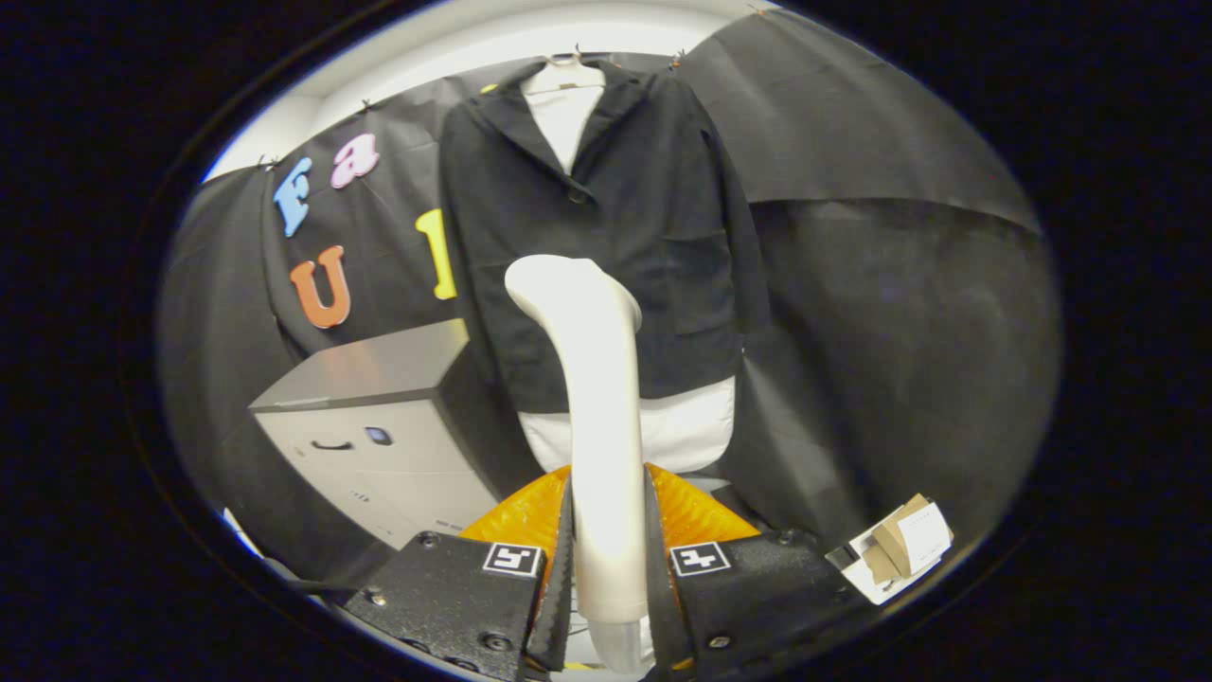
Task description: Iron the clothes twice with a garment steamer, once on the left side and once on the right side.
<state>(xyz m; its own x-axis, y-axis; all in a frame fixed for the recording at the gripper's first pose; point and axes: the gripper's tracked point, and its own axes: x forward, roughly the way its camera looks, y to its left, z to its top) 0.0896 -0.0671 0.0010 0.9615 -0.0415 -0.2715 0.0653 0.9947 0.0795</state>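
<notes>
A white garment steamer [597, 417] stands upright between my fingers, handle clamped on both sides, its head reaching up in front of the clothes. My gripper [608, 568] is shut on the steamer's handle. Beyond it hangs a dark jacket [606, 227] over a white garment [663, 431] on a hanger [563, 71] against the black cloth wall. The steamer head sits ahead of the jacket's lower middle, a gap still between them as far as I can tell.
A grey cabinet [379, 426] stands to the left of the jacket, below its hem level. A small cardboard box with white paper [900, 549] lies low to the right of my fingers. Black cloth wall [900, 284] surrounds the hanging clothes.
</notes>
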